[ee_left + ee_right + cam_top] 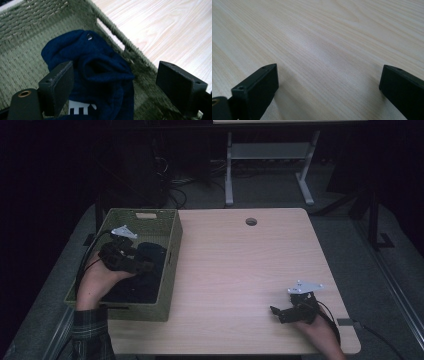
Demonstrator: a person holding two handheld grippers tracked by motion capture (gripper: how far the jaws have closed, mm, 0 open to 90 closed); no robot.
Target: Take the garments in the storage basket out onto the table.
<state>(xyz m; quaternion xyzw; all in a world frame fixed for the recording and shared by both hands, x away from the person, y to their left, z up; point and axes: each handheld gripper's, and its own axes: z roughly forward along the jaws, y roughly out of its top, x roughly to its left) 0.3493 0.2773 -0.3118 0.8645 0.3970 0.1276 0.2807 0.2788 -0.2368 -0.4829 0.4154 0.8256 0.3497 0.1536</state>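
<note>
A woven green basket [172, 262] stands on the left side of the wooden table [240, 265]. Inside it lies a crumpled dark blue garment [100, 72] with a white print and a metal snap; the garment [145, 275] looks almost black from above. My left gripper [142, 267] hovers inside the basket just over the cloth, jaws wide apart, and nothing sits between them. In its own view the left gripper [115, 85] frames the garment. My right gripper [277, 312] rests low near the table's front right, open over bare wood. The right gripper [328, 87] holds nothing.
A round cable hole [251, 221] pierces the table near its far edge. Beyond the table stand white desk legs [229, 170] and floor cables. The basket wall [125, 42] with a handle slot separates the garment from the tabletop.
</note>
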